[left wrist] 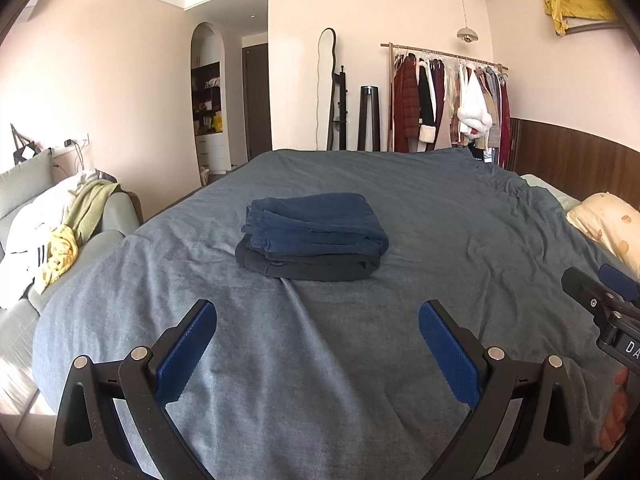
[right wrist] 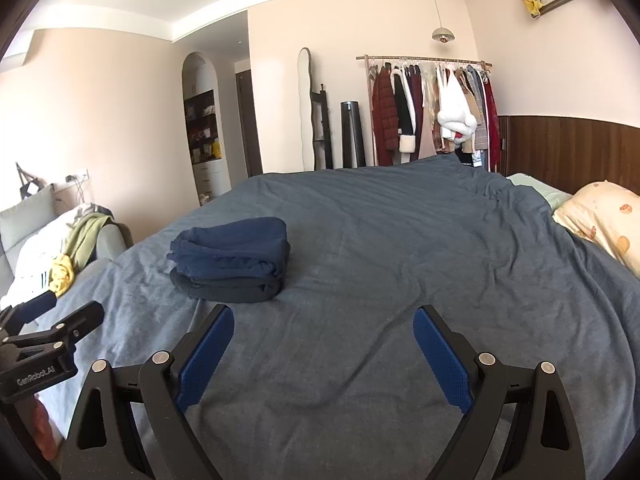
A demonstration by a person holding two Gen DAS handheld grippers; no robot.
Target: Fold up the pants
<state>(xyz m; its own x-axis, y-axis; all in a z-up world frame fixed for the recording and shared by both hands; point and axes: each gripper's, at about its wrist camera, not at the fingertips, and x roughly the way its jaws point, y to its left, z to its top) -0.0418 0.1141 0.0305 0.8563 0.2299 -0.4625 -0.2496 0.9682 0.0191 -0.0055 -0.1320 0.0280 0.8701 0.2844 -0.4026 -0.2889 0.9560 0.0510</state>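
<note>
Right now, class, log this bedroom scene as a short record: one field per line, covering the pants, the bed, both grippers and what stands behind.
pants: two folded pairs stacked, blue pants on top of dark pants
surface: grey bedspread, wrinkled
left gripper: open, empty, above the bedspread short of the stack
right gripper: open, empty, to the right of the stack
pillow: at the right edge of the bed
background: clothes rack, mirror

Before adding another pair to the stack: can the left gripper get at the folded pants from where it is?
Probably yes. The left gripper is open and empty, with only bare blue bedspread between it and the folded pants straight ahead. The right gripper sits off to the side, not in the path.
</note>
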